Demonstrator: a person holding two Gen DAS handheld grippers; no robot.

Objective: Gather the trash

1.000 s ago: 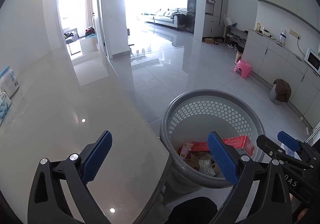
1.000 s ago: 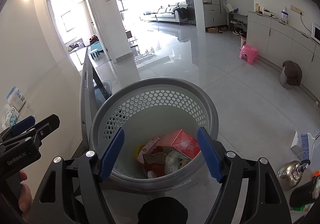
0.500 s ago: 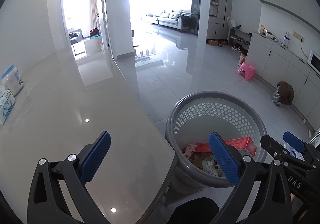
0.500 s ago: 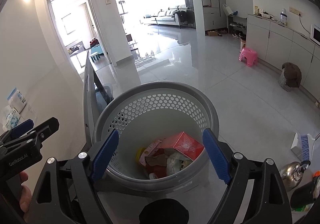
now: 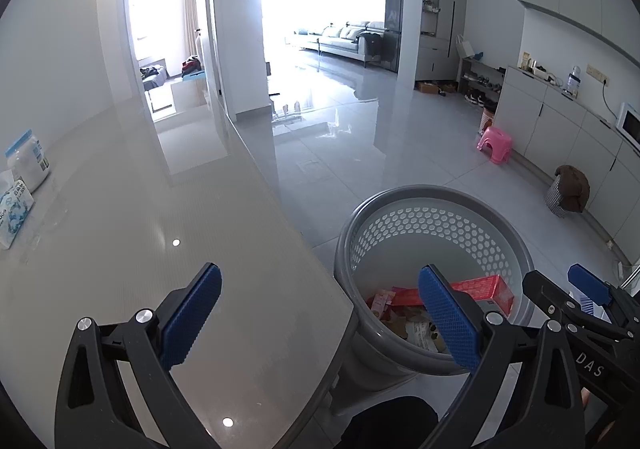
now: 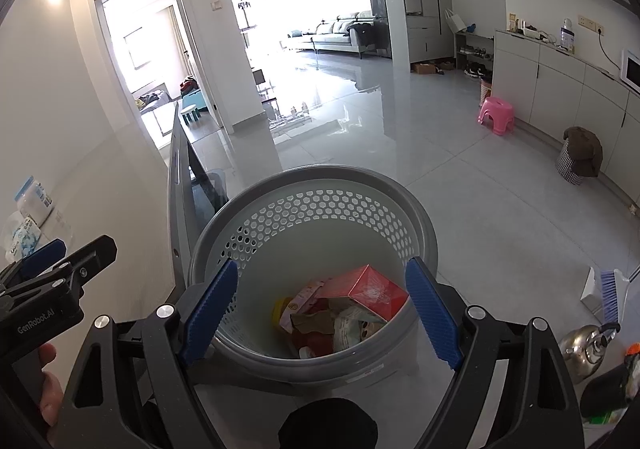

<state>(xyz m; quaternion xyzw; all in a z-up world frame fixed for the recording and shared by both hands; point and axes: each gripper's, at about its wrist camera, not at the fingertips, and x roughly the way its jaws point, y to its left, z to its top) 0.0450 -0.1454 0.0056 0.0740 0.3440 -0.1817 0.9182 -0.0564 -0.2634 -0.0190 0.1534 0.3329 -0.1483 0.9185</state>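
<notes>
The right gripper (image 6: pixel 320 309) hangs above the mouth of the grey perforated bin (image 6: pixel 424 225), its blue pads standing wide apart with nothing between them. The log of its jaws and the earlier view agree: they have just been opening, and no item sits in the gap. The left gripper (image 5: pixel 320 323) is likewise spread wide and empty, poised over the near corner of the table (image 5: pixel 200 217), beside the bin.

The collected trash lies in the bottom of the bin: a red carton (image 6: pixel 368 289), a yellow-capped item (image 6: pixel 282 309) and crumpled wrappers (image 6: pixel 352 325), all below the rim.

Remaining on the table, against its far left edge by the wall, are a white tub with a blue lid (image 5: pixel 26 161) and a blue-and-white packet (image 5: pixel 14 213). Whether these count as trash cannot be settled from here.

Risks noted:
- The bin stands on the floor tight against the table's corner; a low swing of either tool could strike its rim and tip or shove it.
- The two tools hang near each other; crossing paths may cause a clash.
- The tabletop is glossy, so a packet may slide away from the pads.
- A kettle (image 6: pixel 584 345) and a dustpan brush (image 6: pixel 610 289) sit on the floor to the right, within reach of a careless sweep.
</notes>
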